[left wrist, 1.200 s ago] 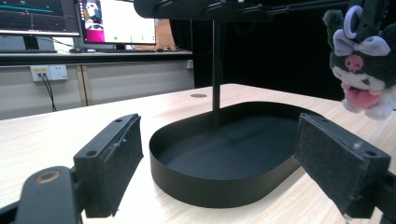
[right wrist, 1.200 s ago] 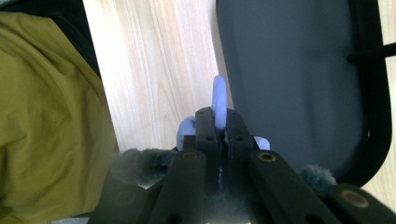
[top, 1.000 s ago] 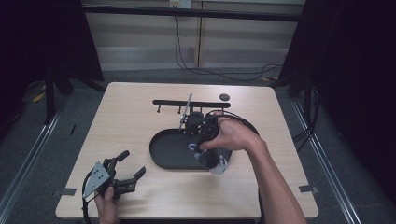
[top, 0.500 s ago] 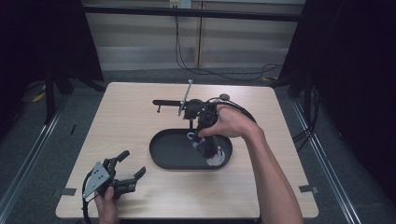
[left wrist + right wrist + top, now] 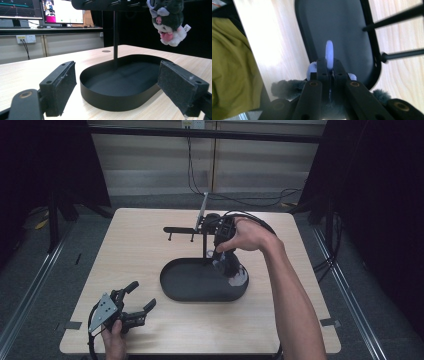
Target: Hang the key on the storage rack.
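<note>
1. No text, brand or number can be read anywhere.
2. The monitors (image 5: pixel 40 11) behind the table show coloured graphics too small to read.
3. The plush toy's white tag (image 5: pixel 187 28) bears illegible marks.

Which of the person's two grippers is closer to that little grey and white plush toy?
Right: the right gripper clamps the small grey and white plush toy by its ring. The left gripper sits open near the table's front edge.

Right gripper (image 5: pixel 220 254) holds plush toy (image 5: pixel 234 272) above tray (image 5: pixel 172 282).
</note>
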